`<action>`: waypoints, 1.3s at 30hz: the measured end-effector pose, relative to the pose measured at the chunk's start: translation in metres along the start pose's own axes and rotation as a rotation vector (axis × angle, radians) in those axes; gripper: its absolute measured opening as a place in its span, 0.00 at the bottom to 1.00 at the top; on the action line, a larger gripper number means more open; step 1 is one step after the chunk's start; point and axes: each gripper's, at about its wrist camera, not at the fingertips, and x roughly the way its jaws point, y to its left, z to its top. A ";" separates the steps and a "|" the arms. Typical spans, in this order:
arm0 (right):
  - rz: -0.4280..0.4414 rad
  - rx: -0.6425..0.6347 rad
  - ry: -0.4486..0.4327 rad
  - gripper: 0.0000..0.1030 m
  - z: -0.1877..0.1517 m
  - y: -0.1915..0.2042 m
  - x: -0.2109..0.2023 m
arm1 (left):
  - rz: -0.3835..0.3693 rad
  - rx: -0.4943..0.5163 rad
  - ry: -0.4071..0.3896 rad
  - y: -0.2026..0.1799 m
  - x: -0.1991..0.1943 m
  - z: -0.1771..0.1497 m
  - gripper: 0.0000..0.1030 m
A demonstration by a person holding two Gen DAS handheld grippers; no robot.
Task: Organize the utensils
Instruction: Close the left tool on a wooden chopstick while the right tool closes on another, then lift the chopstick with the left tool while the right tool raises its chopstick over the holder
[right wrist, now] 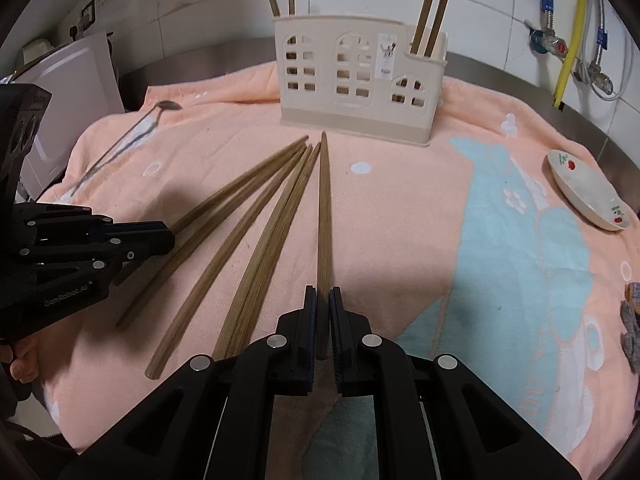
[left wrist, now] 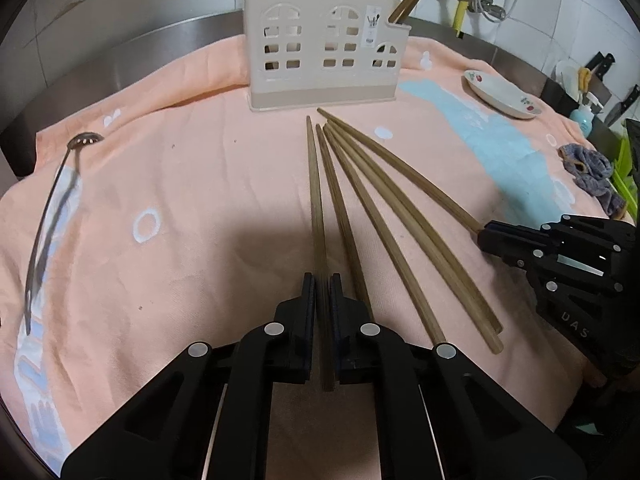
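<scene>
Several brown wooden chopsticks [left wrist: 382, 232] lie fanned out on a peach towel [left wrist: 180, 200], tips toward a beige utensil holder [left wrist: 324, 64] with window cut-outs. More chopsticks stand in the holder [right wrist: 356, 88]. My left gripper [left wrist: 322, 280] is shut on the leftmost chopstick [left wrist: 316, 200] near its thick end. My right gripper [right wrist: 323, 292] is shut on the rightmost chopstick [right wrist: 324, 208], also near the thick end. Each gripper shows in the other's view: the right gripper [left wrist: 484, 232] at the right, the left gripper [right wrist: 170, 236] at the left. A metal slotted spoon [left wrist: 48, 216] lies at the towel's left.
A small flowered dish [right wrist: 588, 192] sits on the towel at the right. Past the towel's right edge lies a crumpled grey cloth [left wrist: 592, 172], with knives beyond it. Against the wall at the left leans a white board [right wrist: 68, 92]. Steel counter rim and tiled wall with pipes behind.
</scene>
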 end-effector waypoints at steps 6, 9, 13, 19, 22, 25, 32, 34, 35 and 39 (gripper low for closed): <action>-0.010 0.002 -0.077 0.07 0.015 -0.004 -0.025 | 0.005 0.009 -0.044 0.006 -0.018 0.013 0.06; -0.004 0.003 -0.124 0.07 0.025 -0.006 -0.040 | 0.010 0.019 -0.078 0.008 -0.029 0.022 0.06; 0.001 -0.002 -0.175 0.06 0.038 -0.006 -0.055 | 0.005 0.030 -0.124 0.009 -0.044 0.036 0.05; 0.011 -0.014 -0.242 0.06 0.059 -0.004 -0.072 | -0.018 0.027 -0.173 0.012 -0.058 0.055 0.05; 0.020 -0.011 -0.263 0.06 0.067 -0.005 -0.076 | -0.029 0.024 -0.192 0.013 -0.063 0.065 0.05; 0.029 -0.011 -0.277 0.06 0.075 -0.004 -0.079 | -0.038 0.027 -0.206 0.014 -0.067 0.072 0.05; 0.033 -0.026 -0.300 0.06 0.095 -0.004 -0.083 | -0.061 0.030 -0.211 0.020 -0.069 0.089 0.05; 0.037 -0.032 -0.307 0.06 0.101 -0.006 -0.086 | -0.066 0.030 -0.214 0.022 -0.070 0.094 0.05; 0.038 -0.037 -0.312 0.06 0.106 -0.007 -0.088 | -0.064 0.033 -0.219 0.023 -0.072 0.099 0.05; 0.025 -0.065 -0.340 0.06 0.124 -0.010 -0.102 | -0.063 0.047 -0.233 0.024 -0.077 0.111 0.05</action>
